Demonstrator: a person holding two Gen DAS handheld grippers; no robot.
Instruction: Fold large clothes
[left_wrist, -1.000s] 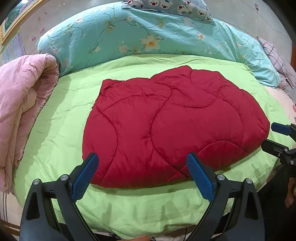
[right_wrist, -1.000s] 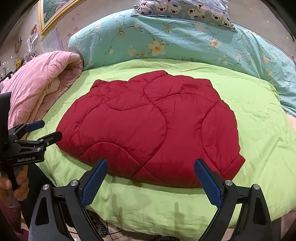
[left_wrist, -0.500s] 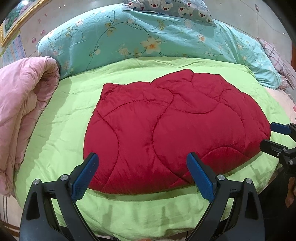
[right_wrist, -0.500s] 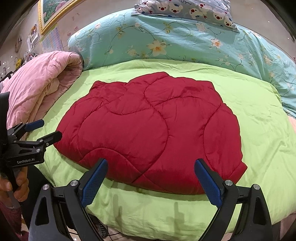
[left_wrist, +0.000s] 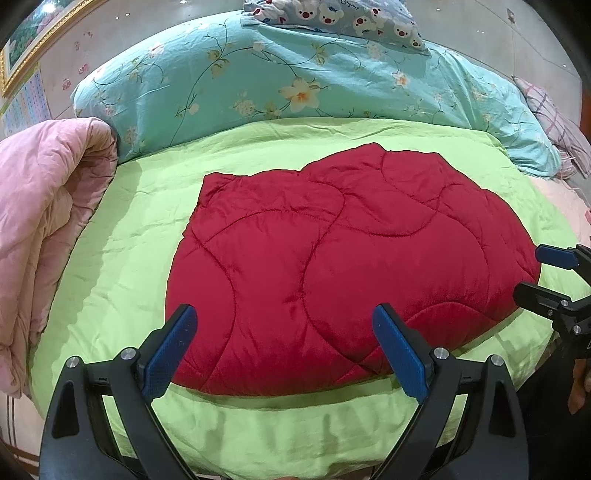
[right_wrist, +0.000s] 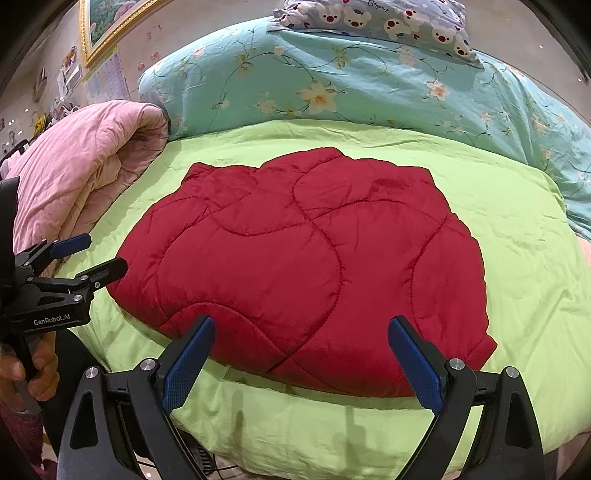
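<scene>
A red quilted padded garment (left_wrist: 332, 266) (right_wrist: 306, 269) lies folded flat in the middle of the lime-green bed cover (left_wrist: 122, 236) (right_wrist: 524, 258). My left gripper (left_wrist: 284, 339) hovers open over the garment's near edge with nothing between its blue pads. My right gripper (right_wrist: 301, 354) is also open, empty, above the near edge further right. Each gripper shows in the other's view: the right one (left_wrist: 532, 273) at the garment's right end, the left one (right_wrist: 96, 254) at its left end, both open.
A rolled pink quilt (left_wrist: 40, 229) (right_wrist: 81, 177) lies along the bed's left side. A turquoise floral duvet (left_wrist: 295, 77) (right_wrist: 332, 85) and a bear-print pillow (left_wrist: 332, 16) are piled at the back. A person's hand (right_wrist: 26, 373) holds the left gripper's handle.
Both cameras have drawn slightly back and up from the bed; the garment sits a bit further from the fingers. The garment itself has not moved. Both grippers stayed open.
</scene>
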